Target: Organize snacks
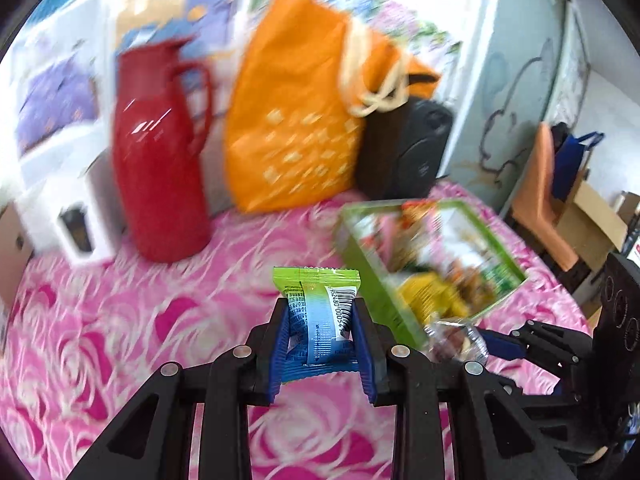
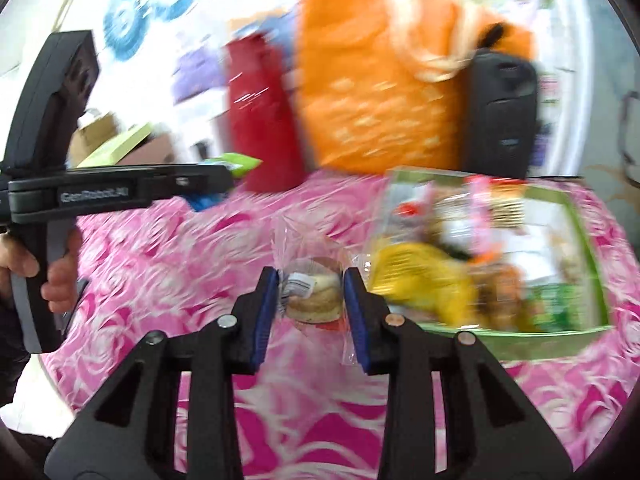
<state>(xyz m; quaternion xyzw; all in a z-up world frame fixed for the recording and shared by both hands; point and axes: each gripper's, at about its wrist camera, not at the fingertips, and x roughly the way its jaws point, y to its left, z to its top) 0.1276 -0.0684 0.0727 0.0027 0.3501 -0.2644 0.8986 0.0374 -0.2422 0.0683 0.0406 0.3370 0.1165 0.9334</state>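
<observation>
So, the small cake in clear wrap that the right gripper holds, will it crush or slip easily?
Probably fragile: the small cake looks soft and crumbly, so a hard squeeze by the right gripper may dent it. The clear wrap is loose and glossy, so it could slide or crinkle. It seems light and unlikely to roll.

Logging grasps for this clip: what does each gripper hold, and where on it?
Left gripper pinches a green-and-blue snack packet by its lower side edges. Right gripper pinches a clear-wrapped pastry across its middle.
</observation>
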